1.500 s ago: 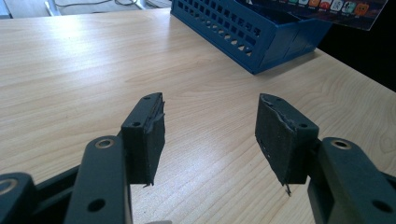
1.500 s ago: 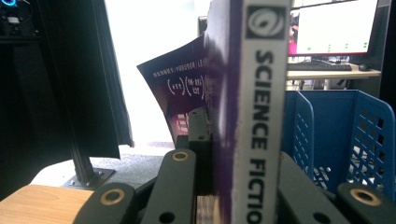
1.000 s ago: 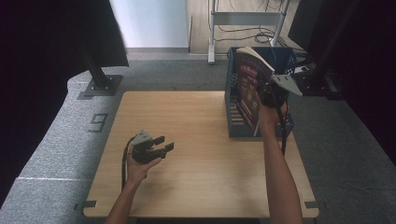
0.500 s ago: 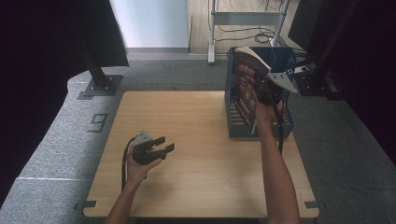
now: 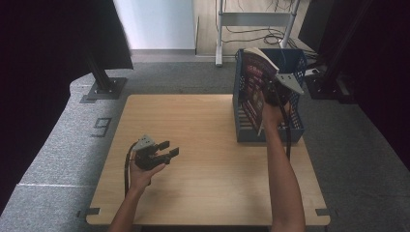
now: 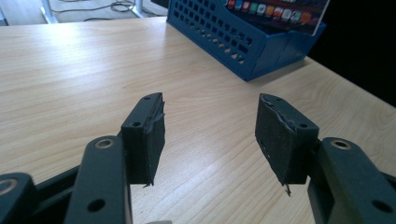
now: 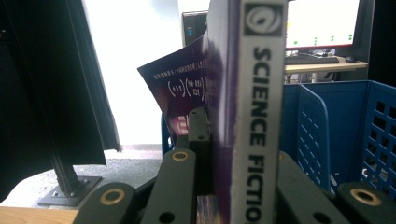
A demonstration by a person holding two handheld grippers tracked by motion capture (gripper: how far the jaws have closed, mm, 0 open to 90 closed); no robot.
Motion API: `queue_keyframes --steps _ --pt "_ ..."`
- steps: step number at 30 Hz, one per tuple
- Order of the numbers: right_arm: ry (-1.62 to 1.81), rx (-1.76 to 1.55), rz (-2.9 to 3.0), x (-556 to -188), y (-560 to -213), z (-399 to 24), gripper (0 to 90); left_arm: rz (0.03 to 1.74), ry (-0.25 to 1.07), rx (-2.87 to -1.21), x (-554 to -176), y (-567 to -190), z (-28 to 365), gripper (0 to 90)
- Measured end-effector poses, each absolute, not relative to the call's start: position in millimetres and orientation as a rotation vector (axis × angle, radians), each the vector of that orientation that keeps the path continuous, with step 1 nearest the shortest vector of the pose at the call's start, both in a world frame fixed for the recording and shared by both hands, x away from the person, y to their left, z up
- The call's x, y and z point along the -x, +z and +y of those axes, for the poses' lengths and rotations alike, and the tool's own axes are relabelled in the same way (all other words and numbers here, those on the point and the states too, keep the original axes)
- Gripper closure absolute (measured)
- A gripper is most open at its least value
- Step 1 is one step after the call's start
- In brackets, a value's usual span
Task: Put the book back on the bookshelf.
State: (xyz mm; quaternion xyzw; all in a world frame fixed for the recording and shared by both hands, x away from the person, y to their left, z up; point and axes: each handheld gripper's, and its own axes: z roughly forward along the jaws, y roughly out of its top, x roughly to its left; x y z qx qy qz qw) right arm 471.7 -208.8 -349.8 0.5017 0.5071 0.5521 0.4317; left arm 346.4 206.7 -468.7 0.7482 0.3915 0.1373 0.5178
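A thick paperback book (image 5: 255, 84) with a dark purple cover stands upright over the blue file rack (image 5: 295, 125) at the table's right side. My right gripper (image 5: 271, 94) is shut on the book; its spine (image 7: 259, 112) reads "SCIENCE FICTION" between the black jaws. The front cover (image 7: 184, 93) curls away to the left. Near the table's front left, my left gripper (image 5: 168, 150) hovers low over the wood, open with nothing between its pads (image 6: 152, 133). In the left gripper view the blue rack (image 6: 243, 39) lies ahead to the right.
The wooden table (image 5: 193, 125) stretches between the two hands. A black stand (image 5: 99, 82) sits on the grey floor at the back left. A metal rack with cables (image 5: 256, 19) stands behind the table, and dark curtains hang on both sides.
The right hand has shifted the book slightly left and down over the blue rack. The left gripper has stayed where it was.
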Motion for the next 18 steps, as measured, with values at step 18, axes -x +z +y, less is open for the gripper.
queue_keyframes --steps 18 --pt "1.385 -1.254 1.23 -483.2 -358.4 -204.4 81.6 0.936 0.295 -1.806 -347.0 -469.4 206.1 42.5"
